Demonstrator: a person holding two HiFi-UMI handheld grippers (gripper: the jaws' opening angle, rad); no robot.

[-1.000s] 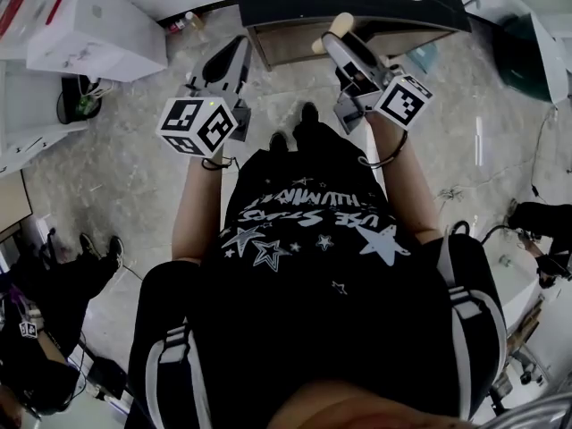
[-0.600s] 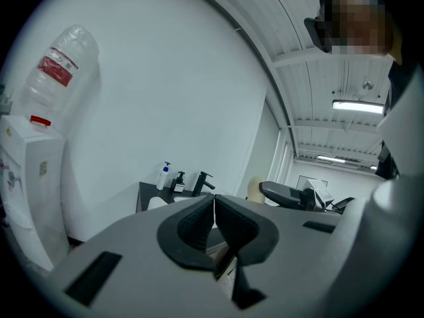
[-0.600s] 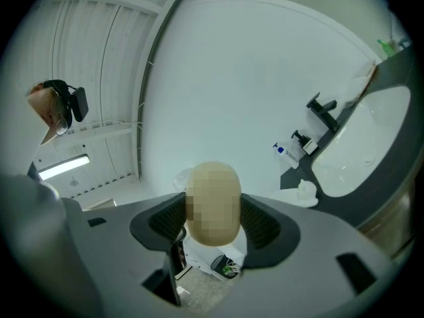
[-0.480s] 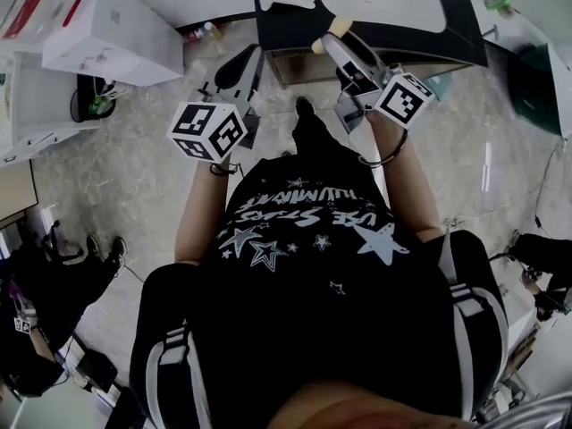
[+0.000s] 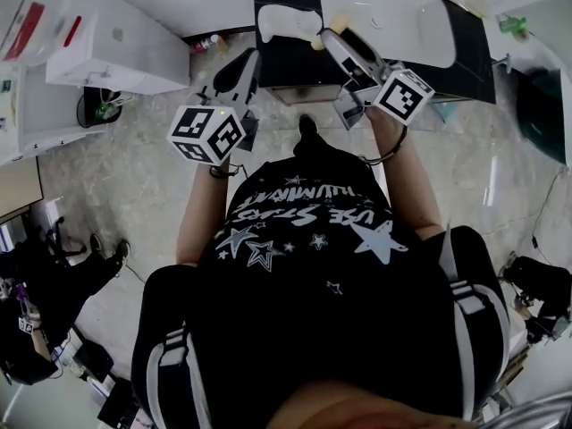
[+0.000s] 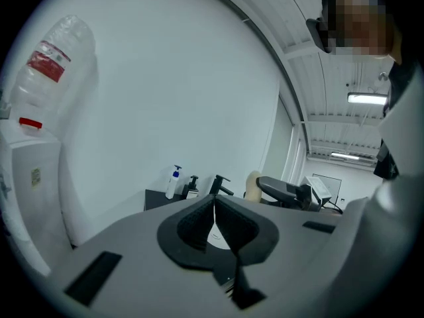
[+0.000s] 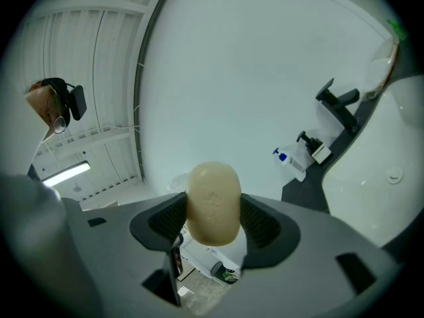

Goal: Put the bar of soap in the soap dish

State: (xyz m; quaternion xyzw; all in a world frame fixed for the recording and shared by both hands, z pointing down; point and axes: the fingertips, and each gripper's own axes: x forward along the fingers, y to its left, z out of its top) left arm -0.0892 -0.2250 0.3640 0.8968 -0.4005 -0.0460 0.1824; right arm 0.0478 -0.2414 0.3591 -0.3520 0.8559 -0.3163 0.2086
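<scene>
Basin [image 5: 420, 43] cut by top edge — soap [image 5: 315, 42] mostly behind right gripper [image 5: 332, 38] (head view).

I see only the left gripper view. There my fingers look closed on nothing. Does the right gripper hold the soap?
Observer: Yes. The right gripper view shows the right gripper shut on a pale beige oval bar of soap.
Operator: Where is the soap dish?
Observer: In the head view, a white wavy-edged soap dish lies on the black counter, left of the white oval basin.
Operator: Is the soap in it yet?
Observer: No. The soap, held in the fingers, shows just off the dish's right edge.
</scene>
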